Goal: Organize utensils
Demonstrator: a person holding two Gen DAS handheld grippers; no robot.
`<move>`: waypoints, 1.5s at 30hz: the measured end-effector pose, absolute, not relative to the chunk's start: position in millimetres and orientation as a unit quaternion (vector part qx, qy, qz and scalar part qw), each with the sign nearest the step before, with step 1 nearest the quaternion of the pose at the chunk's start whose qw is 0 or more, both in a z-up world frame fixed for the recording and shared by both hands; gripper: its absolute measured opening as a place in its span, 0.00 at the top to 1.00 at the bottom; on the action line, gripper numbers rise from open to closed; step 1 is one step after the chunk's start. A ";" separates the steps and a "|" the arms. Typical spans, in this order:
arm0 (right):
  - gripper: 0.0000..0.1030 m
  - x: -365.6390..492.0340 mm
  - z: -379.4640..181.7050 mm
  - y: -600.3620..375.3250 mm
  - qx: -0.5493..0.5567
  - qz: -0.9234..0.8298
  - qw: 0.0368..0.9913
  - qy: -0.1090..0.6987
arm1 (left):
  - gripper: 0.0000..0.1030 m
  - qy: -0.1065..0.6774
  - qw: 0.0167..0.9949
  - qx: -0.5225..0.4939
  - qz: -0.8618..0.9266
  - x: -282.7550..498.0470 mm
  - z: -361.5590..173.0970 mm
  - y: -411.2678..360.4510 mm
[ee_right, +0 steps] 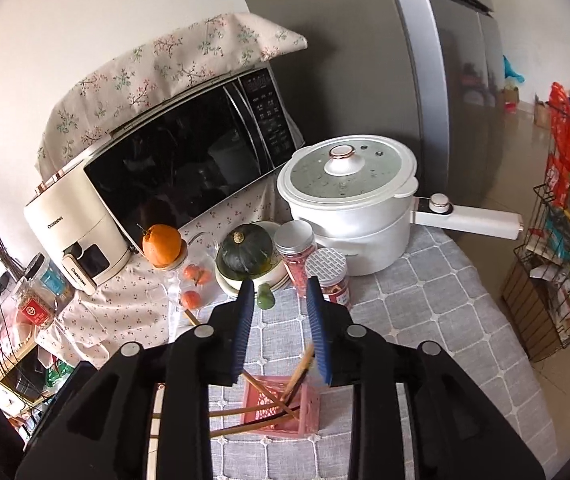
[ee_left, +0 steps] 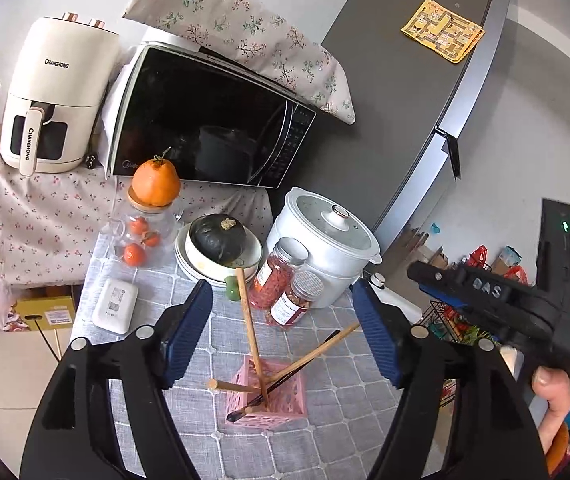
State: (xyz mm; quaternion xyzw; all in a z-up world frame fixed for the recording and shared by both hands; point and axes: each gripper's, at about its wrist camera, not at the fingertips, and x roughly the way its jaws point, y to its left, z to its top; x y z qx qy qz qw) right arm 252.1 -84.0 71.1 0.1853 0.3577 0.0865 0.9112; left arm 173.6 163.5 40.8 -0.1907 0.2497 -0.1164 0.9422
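A pink slotted utensil holder (ee_left: 267, 394) stands on the grey checked tablecloth and holds several wooden chopsticks (ee_left: 249, 320) that lean out at different angles. My left gripper (ee_left: 283, 328) hangs open and empty above the holder, with its fingers on either side of it. The holder also shows in the right wrist view (ee_right: 285, 408), low between my right gripper's arms. My right gripper (ee_right: 281, 316) is open and empty above it. A chopstick (ee_right: 301, 368) leans up close to the right finger. The right gripper's body (ee_left: 497, 300) shows at the right of the left wrist view.
Behind the holder stand two red-filled spice jars (ee_left: 279, 276), a white electric pot (ee_left: 321, 236) with a long handle (ee_right: 469, 216), a dark squash in stacked bowls (ee_left: 219, 238), an orange on a glass jar (ee_left: 155, 178), a microwave (ee_left: 205, 120) and an air fryer (ee_left: 55, 92). A wire rack (ee_right: 557, 248) stands right.
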 end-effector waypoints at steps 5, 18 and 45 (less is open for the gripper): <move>0.45 213.2 57.6 -111.6 0.220 0.072 0.903 0.363 | 0.18 0.254 0.941 -0.190 -0.113 160.1 46.0 156.5; 0.07 31.9 -92.6 -281.8 0.343 -0.174 0.797 0.465 | 0.07 0.458 0.866 -0.014 -0.199 146.7 -29.6 23.1; 0.07 -11.4 -171.9 -337.6 0.565 -0.115 0.631 0.519 | 0.79 0.616 0.683 0.262 -0.292 133.4 -194.6 -181.1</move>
